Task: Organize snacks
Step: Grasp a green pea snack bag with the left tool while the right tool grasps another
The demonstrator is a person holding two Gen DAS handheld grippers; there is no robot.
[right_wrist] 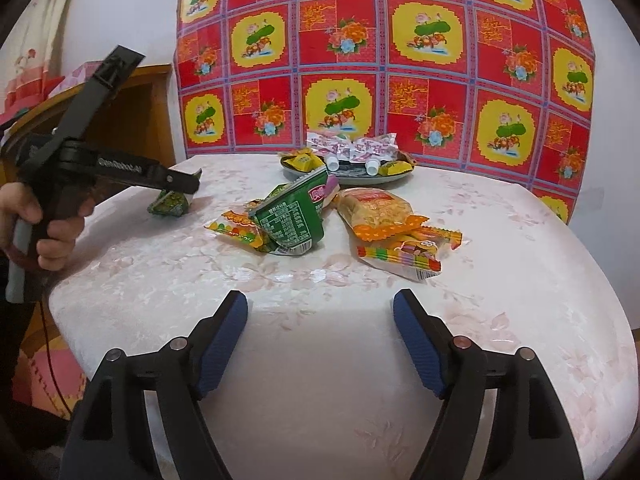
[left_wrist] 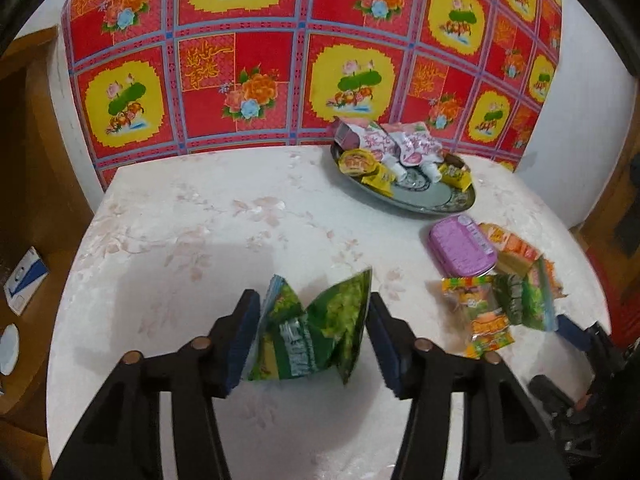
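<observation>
My left gripper [left_wrist: 312, 340] is shut on a crumpled green snack packet [left_wrist: 312, 336], pinched between its blue pads; the packet also shows in the right wrist view [right_wrist: 168, 203], under the left gripper [right_wrist: 188, 184]. My right gripper [right_wrist: 320, 340] is open and empty above the table's near edge. Loose snacks lie mid-table: a green packet [right_wrist: 292, 216], a yellow-orange bag [right_wrist: 376, 210], a rainbow-striped candy packet [right_wrist: 400, 256] and an orange candy packet [right_wrist: 236, 230]. An oval plate [left_wrist: 424, 196] at the back holds several snacks.
The round table [right_wrist: 520, 280] has a pale floral cover. A purple tub [left_wrist: 460, 244] lies near the plate. A red-and-yellow floral cloth [left_wrist: 240, 60] hangs behind. Wooden furniture [left_wrist: 24, 128] stands at the left.
</observation>
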